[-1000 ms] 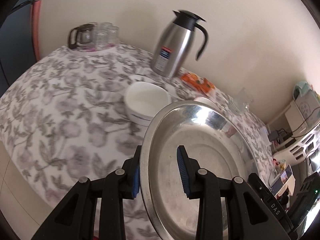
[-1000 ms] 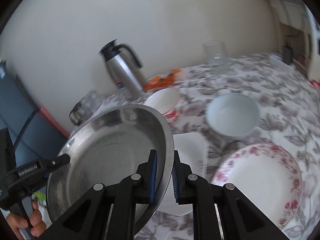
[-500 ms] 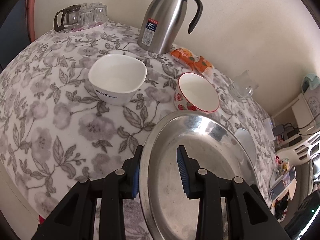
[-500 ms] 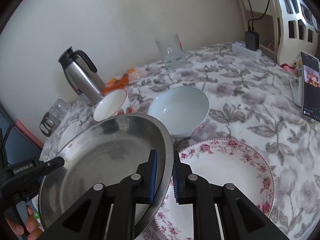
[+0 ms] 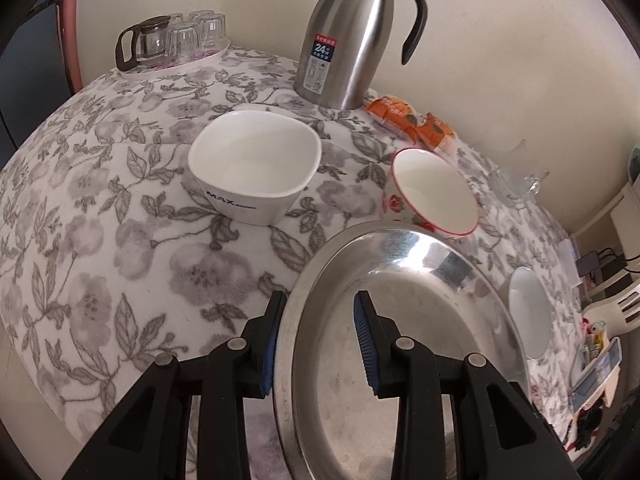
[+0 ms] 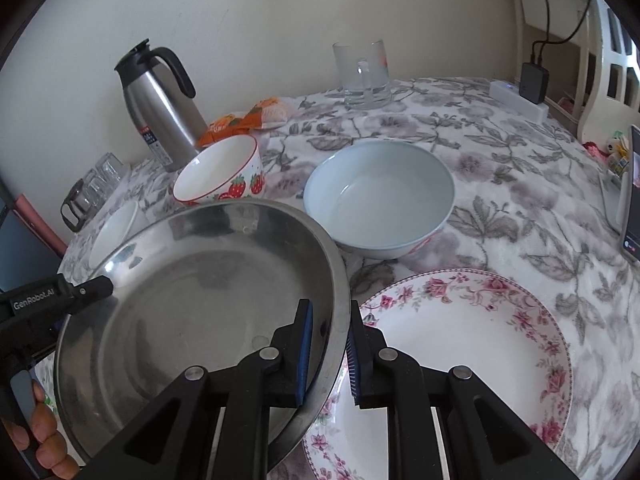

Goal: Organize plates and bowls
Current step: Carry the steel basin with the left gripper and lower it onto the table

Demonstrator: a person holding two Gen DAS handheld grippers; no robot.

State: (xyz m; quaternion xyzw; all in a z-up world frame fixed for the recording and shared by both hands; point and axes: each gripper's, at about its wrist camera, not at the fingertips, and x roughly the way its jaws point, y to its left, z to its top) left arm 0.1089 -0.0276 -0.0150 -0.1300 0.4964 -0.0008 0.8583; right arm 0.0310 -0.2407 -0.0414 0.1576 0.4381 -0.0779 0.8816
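Note:
A round steel plate [image 5: 400, 340] [image 6: 192, 300] is held at two sides of its rim. My left gripper [image 5: 318, 336] is shut on the near rim in the left wrist view. My right gripper [image 6: 330, 344] is shut on the rim beside a pink-flowered plate [image 6: 472, 340], whose left edge the steel plate covers. I cannot tell if the two plates touch. One finger of the left gripper [image 6: 88, 290] shows at the steel plate's far rim. Beyond stand a white square bowl [image 5: 256, 168], a strawberry bowl [image 5: 432, 192] [image 6: 220, 176] and a pale blue bowl [image 6: 380, 200] [image 5: 530, 320].
A steel thermos jug [image 5: 352, 40] [image 6: 160, 108] stands by the wall, with orange snack packets [image 5: 412, 120] beside it. A tray of glasses [image 5: 172, 40] sits at the far left corner. A glass mug [image 6: 364, 76], a power strip [image 6: 516, 100] and a phone [image 6: 632, 196] are on the right. A hand [image 6: 44, 436] grips the left tool.
Both grippers have sunk toward the table with the steel plate and moved it beside the flowered plate. The bowls look nearer now. Both grips look the same.

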